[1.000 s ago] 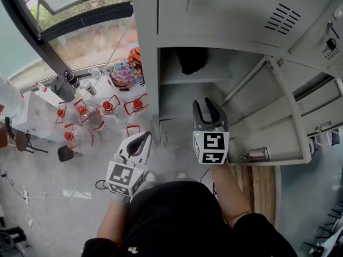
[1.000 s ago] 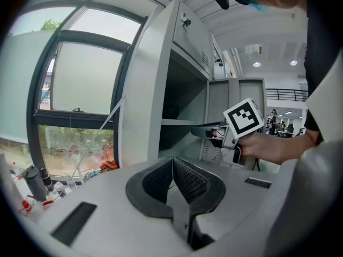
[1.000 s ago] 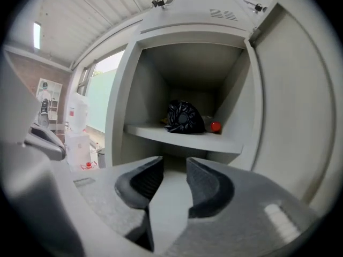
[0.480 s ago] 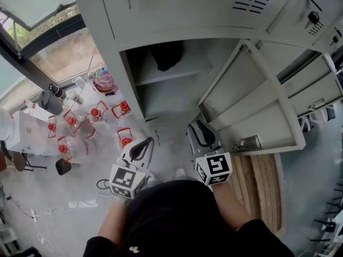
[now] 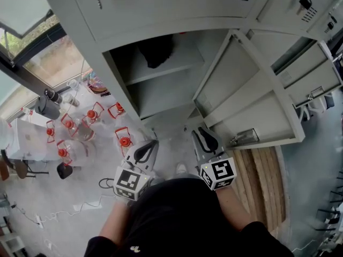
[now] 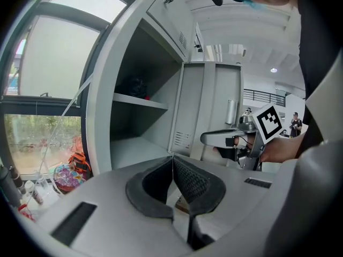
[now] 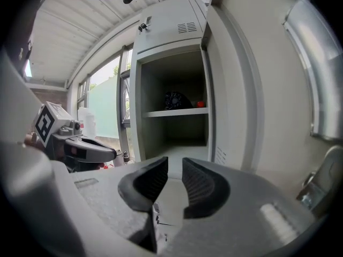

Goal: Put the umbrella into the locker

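The grey locker (image 5: 128,50) stands open, its door (image 5: 252,98) swung out to the right. A dark folded umbrella (image 5: 155,51) lies at the back of its upper shelf, also seen in the left gripper view (image 6: 134,87) and the right gripper view (image 7: 177,99). Both grippers hang in front of the locker, close to the person's body and well short of the shelf. My left gripper (image 5: 152,143) (image 6: 172,159) is shut and empty. My right gripper (image 5: 203,131) (image 7: 175,166) is closing to a narrow slit, nothing between its pads.
Several red-capped glass jars (image 5: 92,114) and a dark flask (image 5: 47,107) stand on the floor by the window at left. A white cable (image 5: 80,208) trails there. A wooden pallet (image 5: 262,181) lies under the open door. A small red thing (image 7: 201,104) sits beside the umbrella.
Both grippers have drawn back from the locker opening toward the person. The right jaws, open a second ago, have come nearly together. The left stays shut.
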Motion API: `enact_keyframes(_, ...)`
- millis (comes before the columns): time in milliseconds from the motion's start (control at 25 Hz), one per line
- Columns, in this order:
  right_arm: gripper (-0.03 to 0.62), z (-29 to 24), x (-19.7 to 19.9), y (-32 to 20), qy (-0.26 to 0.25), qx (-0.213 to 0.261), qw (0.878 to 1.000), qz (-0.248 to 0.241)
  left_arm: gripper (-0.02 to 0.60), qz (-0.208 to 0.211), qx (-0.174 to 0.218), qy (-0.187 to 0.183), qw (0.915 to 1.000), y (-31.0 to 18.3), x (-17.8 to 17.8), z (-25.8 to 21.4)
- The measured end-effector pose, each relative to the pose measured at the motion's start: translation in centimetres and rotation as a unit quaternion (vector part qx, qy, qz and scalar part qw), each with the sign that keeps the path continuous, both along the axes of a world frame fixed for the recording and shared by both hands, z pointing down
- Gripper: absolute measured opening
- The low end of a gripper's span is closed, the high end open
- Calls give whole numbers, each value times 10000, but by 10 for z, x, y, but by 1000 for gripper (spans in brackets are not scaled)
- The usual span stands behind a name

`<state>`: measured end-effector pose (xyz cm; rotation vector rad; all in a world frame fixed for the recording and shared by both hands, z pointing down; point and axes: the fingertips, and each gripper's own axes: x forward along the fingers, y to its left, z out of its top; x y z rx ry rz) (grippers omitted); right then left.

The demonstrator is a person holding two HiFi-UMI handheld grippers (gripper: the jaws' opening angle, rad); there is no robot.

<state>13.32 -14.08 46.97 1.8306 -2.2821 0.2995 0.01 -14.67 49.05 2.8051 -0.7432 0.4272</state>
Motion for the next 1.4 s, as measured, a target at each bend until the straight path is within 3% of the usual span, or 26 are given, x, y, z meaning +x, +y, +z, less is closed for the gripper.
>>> enact_keyframes(640, 77, 11, -16, 8, 209, -166, 9987, -433, 12, -72, -47, -51, 10000, 7, -9, 5)
enact_keyframes(1400, 77, 13, -16, 10, 149, -187, 9986, -463, 12, -150, -43, -65, 9999, 9, -12, 6)
